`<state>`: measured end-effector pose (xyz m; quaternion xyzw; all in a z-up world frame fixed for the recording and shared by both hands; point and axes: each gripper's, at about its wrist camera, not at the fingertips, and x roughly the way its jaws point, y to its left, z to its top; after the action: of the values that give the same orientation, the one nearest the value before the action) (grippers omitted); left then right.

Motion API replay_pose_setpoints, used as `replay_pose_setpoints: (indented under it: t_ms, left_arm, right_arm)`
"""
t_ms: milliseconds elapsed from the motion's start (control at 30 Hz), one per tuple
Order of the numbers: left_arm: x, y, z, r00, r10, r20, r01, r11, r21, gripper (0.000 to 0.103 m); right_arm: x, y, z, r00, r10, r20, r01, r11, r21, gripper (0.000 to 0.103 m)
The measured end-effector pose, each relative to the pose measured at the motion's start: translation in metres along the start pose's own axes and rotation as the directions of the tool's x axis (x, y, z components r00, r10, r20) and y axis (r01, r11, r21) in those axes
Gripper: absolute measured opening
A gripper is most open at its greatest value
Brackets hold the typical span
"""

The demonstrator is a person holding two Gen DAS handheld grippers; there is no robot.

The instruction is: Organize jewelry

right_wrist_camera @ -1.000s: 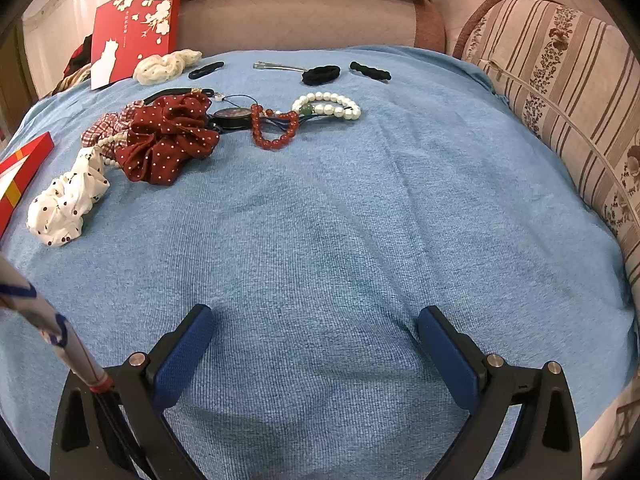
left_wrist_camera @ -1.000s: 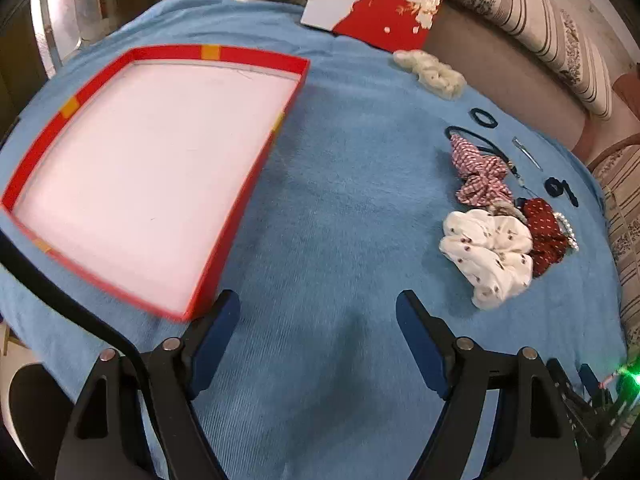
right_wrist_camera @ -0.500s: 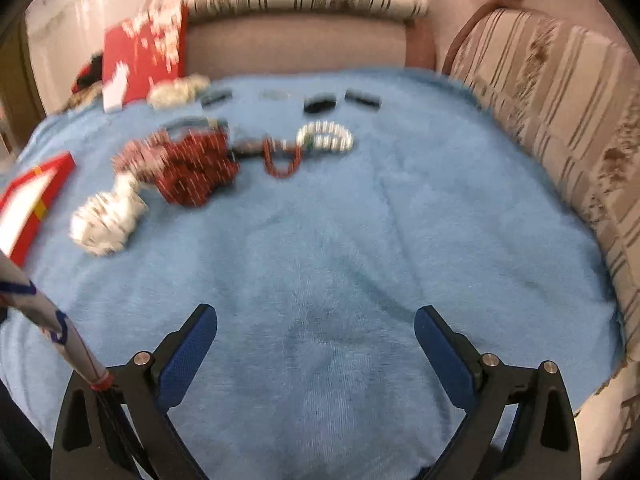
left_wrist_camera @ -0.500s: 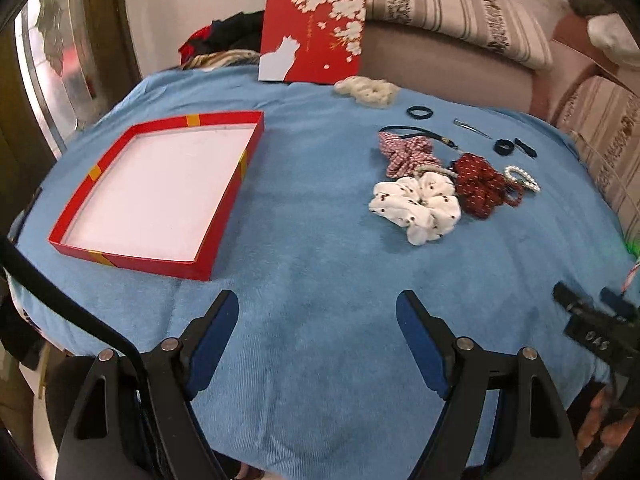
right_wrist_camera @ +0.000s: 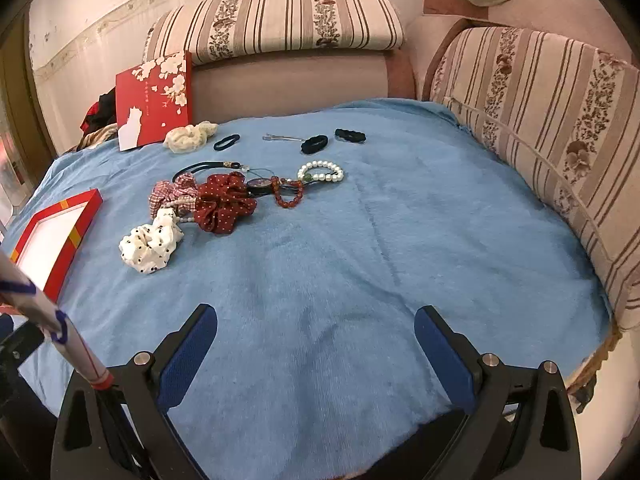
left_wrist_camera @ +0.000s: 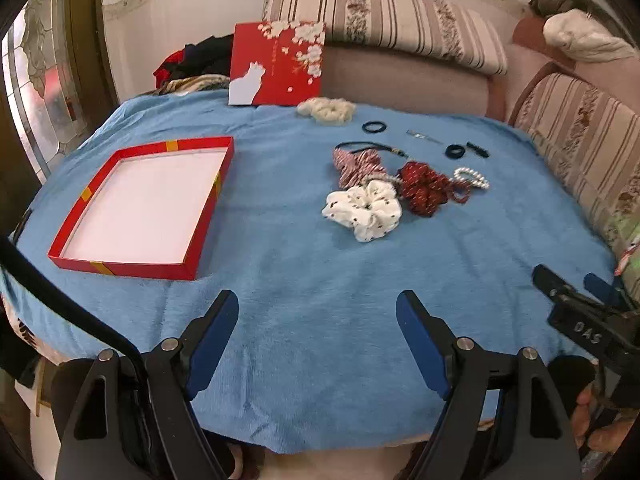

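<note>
An empty red tray (left_wrist_camera: 208,216) (right_wrist_camera: 86,220) with a white floor lies on the left of the blue cloth. Right of it sits a cluster: a white dotted scrunchie (left_wrist_camera: 366,208) (right_wrist_camera: 150,244), a dark red dotted scrunchie (left_wrist_camera: 424,190) (right_wrist_camera: 224,204), a checked scrunchie (left_wrist_camera: 358,166) (right_wrist_camera: 172,194), a pearl bracelet (left_wrist_camera: 472,178) (right_wrist_camera: 322,172) and a red bead bracelet (right_wrist_camera: 286,196). Farther back lie black hair ties (right_wrist_camera: 314,145) and a metal clip (right_wrist_camera: 280,137). My left gripper (left_wrist_camera: 318,320) hangs open over the near cloth, nothing between its fingers. My right gripper (right_wrist_camera: 316,334) is open and empty too.
A cream scrunchie (left_wrist_camera: 328,110) (right_wrist_camera: 190,137) and a red lid with white blossoms (left_wrist_camera: 278,64) (right_wrist_camera: 154,100) stand at the back. Striped sofa cushions (right_wrist_camera: 560,128) border the far and right sides. The cloth's near edge (left_wrist_camera: 320,440) drops off below the fingers.
Both grippers have pulled back and risen, so the whole cloth, tray and jewelry cluster look smaller and farther away. The left view has swung from the tray toward the middle. Both stay open.
</note>
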<state>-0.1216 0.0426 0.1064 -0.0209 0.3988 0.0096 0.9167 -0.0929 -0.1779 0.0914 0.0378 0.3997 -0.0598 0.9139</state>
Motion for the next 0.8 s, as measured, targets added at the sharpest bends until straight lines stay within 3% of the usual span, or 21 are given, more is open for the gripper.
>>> replay_pose_setpoints:
  t_ms: [467,800]
  left_arm:
    - [-0.071,-0.001,0.0,0.986,0.026,0.162,-0.029,0.999,0.014,0.08]
    - [-0.114,0.0,0.01,0.959,0.039,0.28,-0.037,0.999,-0.014,0.088]
  right_arm:
    - [-0.049,0.007,-0.008,0.996,-0.022,0.081,0.024,0.999,-0.027,0.101]
    - [-0.092,0.012,-0.008,0.98,-0.041,0.195,0.052,0.997,-0.052,0.101]
